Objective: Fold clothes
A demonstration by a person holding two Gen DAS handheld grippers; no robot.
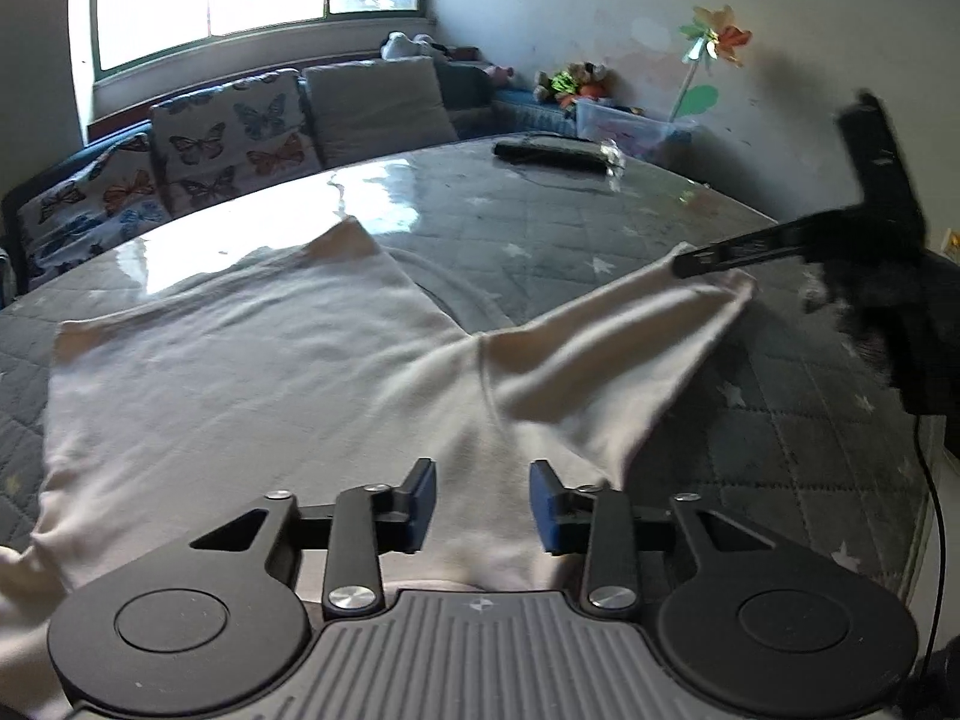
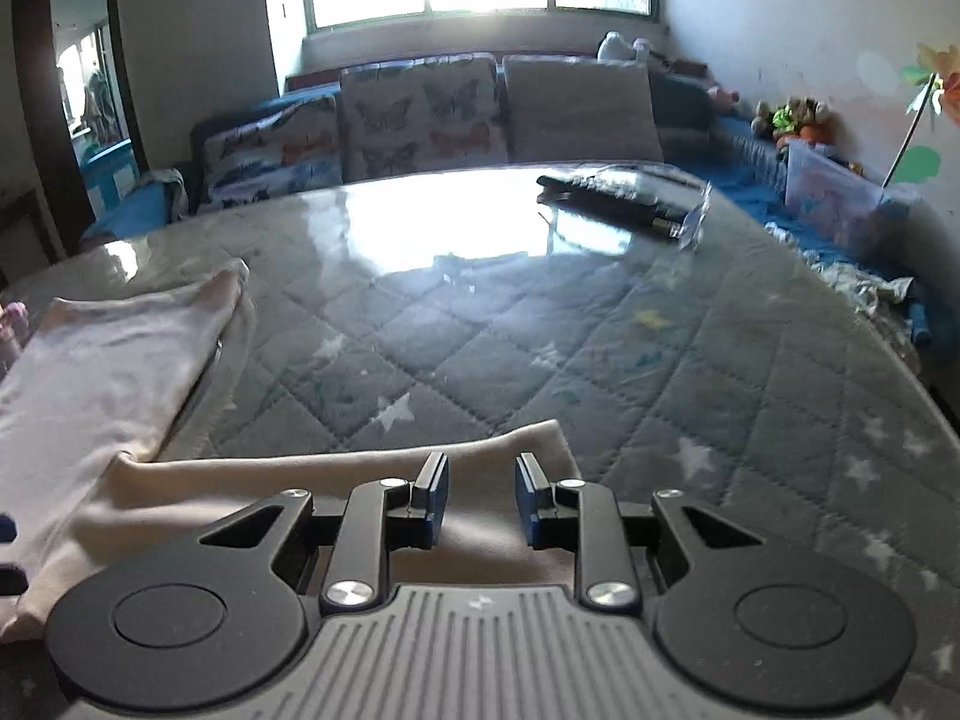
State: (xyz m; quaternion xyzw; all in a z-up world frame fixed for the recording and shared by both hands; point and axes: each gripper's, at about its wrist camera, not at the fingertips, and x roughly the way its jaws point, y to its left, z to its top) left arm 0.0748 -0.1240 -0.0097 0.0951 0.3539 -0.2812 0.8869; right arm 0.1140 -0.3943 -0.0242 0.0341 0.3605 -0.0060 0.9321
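White garment (image 1: 252, 384) on quilted grey table (image 2: 540, 348); sofa (image 2: 420, 114) behind, blurred.

A garment (image 1: 240, 384) lies spread on the tabletop (image 1: 540, 252), toward its left side. A flat case (image 1: 549, 153) sits at the far edge. Cushions (image 1: 228, 138) line up behind the tabletop.

No legible text, label, brand name, number or sign is found on any surface in either wrist view.
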